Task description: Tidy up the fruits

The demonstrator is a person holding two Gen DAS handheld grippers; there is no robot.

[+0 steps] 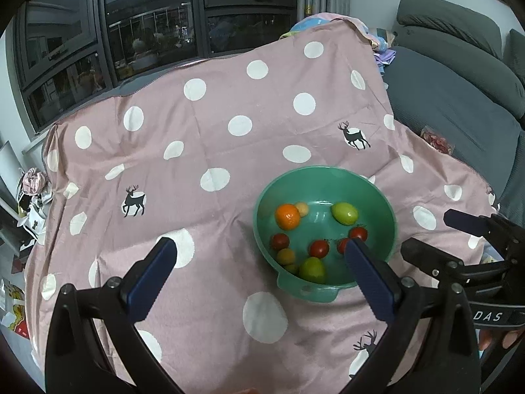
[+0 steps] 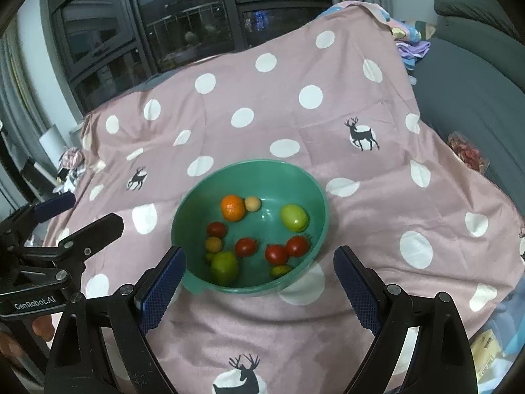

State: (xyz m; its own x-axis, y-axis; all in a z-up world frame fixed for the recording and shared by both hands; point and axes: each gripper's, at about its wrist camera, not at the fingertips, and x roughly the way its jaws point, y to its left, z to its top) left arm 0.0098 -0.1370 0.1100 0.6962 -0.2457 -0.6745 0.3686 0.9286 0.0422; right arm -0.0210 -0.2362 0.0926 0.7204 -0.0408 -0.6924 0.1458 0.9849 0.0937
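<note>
A green bowl sits on the pink polka-dot cloth. In it lie an orange, two green fruits, several red tomatoes and a few small yellowish fruits. My left gripper hovers open just left of the bowl, its right finger overlapping the bowl's near side in the view. My right gripper is open above the bowl's near rim, nothing between its pads. Each gripper shows in the other's view: the right one, the left one.
A grey sofa runs along the right, with a bag of red snacks at the cloth's edge. Dark windows stand behind. Clutter lies off the cloth's left edge. Folded fabrics pile at the far right corner.
</note>
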